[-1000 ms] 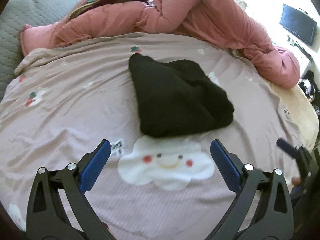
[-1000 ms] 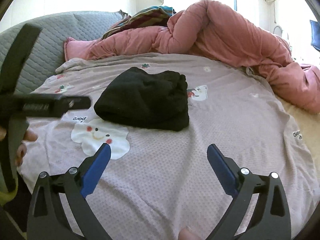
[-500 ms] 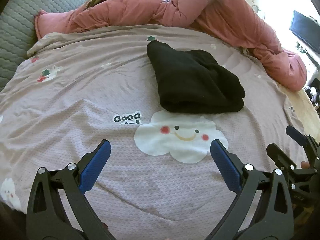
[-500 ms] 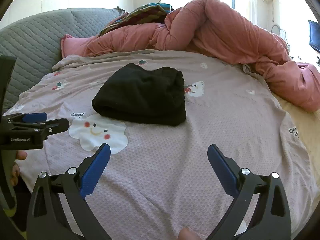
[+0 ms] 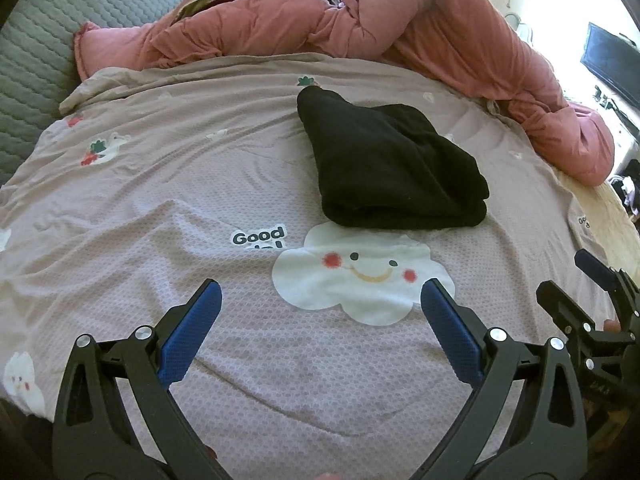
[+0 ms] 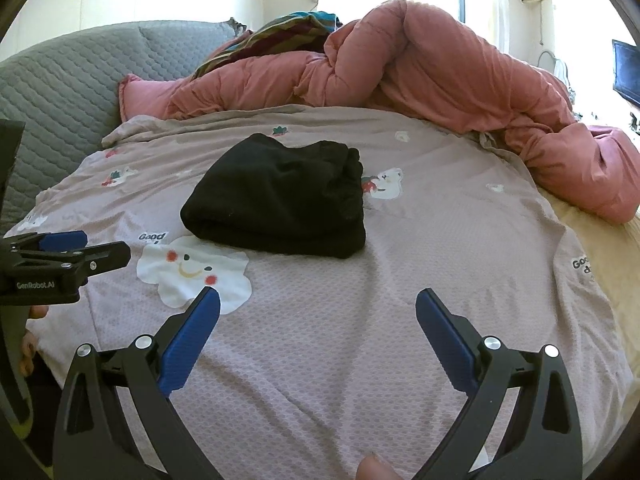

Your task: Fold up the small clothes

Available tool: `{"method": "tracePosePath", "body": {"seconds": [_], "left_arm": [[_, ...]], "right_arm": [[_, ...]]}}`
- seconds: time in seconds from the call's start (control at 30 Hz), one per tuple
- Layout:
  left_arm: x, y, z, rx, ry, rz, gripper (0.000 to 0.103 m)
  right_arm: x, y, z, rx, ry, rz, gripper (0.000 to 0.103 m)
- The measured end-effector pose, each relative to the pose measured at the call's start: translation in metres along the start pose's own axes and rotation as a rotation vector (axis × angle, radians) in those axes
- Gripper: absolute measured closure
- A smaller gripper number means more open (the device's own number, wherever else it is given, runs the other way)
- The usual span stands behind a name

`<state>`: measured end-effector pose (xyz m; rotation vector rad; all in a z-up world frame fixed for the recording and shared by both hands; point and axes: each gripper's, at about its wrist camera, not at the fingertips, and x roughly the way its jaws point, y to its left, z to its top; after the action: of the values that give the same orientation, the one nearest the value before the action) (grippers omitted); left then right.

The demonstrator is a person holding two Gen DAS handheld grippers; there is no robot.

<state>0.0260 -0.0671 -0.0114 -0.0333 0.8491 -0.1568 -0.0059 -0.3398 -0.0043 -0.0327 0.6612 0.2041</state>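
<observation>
On the mauve bedsheet (image 5: pixel 160 208): folded black garment (image 5: pixel 392 168).

garment (image 5: pixel 394 172) on bedsheet (image 5: pixel 160 208), frame centre | cloud print (image 5: pixel 366 280) just below it, touching its near edge | duvet (image 5: pixel 440 40) behind, along top of frame | my left gripper (image 5: pixel 320 308) bottom centre, above sheet | my right gripper (image 5: pixel 592 280) at lower right edge

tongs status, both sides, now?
Left tongs: open, holding nothing, over the bedspread.
Right tongs: open, holding nothing, short of the black garment.
</observation>
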Motion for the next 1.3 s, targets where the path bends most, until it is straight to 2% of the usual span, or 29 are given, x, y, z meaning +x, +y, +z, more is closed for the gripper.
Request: {"method": "tracePosePath", "body": {"seconds": [1.3], "left_arm": [[-0.0096,-0.0010,-0.0011,0.001,-0.019,0.037,0.010]], "right_arm": [[-0.0018,-0.0048,0.0014,0.011,0.001,-0.007,0.005]]}}
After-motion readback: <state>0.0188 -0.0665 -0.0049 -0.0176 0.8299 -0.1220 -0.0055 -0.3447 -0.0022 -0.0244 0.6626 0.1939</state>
